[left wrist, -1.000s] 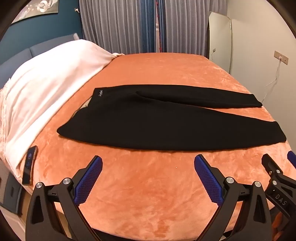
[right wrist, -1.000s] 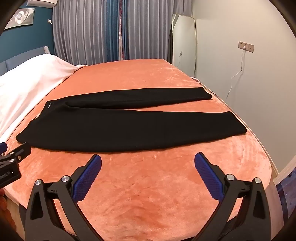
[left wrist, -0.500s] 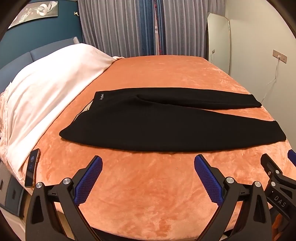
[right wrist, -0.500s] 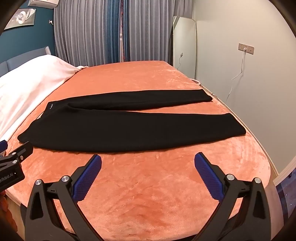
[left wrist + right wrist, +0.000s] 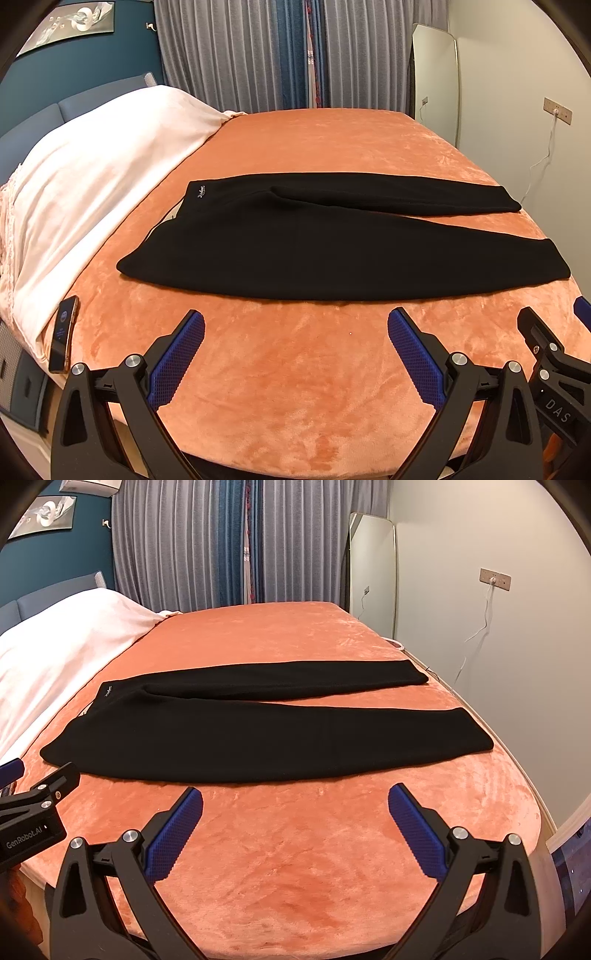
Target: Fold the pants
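I've eased both grippers, left [image 5: 295, 343] and right [image 5: 295, 823], back slightly; jaws spread, empty. Pants [image 5: 332, 243] lie flat, unfolded, on the bed [image 5: 295, 406]; folding hasn't begun.

Bare orange bed [image 5: 295, 387] surface stretches from both sets of wide-spread jaws forward to the black pants [image 5: 332, 251], with nothing lying between. Left of the left jaws, a phone [image 5: 63, 334] sits at the bed edge beside a white blanket [image 5: 92, 184]. Right of the right jaws, the wall [image 5: 498, 664] runs near the bed's edge.
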Available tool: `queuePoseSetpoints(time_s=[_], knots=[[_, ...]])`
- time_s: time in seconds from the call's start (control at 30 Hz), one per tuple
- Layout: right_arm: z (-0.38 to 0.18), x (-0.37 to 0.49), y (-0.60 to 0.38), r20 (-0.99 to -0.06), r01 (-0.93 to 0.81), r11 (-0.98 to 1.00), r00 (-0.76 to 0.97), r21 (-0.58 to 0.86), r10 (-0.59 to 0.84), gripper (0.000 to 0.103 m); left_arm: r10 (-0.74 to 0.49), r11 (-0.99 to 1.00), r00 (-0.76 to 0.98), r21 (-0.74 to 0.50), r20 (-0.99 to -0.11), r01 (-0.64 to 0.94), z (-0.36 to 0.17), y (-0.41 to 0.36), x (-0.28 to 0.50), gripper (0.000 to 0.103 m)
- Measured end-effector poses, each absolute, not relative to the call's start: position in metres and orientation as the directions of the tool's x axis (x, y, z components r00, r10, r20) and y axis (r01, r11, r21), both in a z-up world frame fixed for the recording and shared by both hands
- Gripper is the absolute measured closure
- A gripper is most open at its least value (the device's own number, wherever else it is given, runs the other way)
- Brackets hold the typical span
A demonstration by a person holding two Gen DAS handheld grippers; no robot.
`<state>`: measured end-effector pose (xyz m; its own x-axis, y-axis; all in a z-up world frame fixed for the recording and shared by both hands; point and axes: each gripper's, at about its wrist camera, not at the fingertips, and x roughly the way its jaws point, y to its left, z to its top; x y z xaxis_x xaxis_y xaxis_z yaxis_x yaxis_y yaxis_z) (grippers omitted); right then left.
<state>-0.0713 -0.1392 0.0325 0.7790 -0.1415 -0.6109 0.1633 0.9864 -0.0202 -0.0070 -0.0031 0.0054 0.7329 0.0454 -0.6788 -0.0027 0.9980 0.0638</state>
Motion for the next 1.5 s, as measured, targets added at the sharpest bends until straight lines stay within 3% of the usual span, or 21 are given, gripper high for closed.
queuePoseSetpoints(time_s=[1.5], knots=[[0.0336, -0.0721, -0.1387, -0.612, 0.165, 0.986, 0.779, -0.011, -0.137, 0.005, 0.049, 0.997, 0.734, 0.074, -0.677, 0.002, 0.0036, -0.0040, -0.0129, 0.005]])
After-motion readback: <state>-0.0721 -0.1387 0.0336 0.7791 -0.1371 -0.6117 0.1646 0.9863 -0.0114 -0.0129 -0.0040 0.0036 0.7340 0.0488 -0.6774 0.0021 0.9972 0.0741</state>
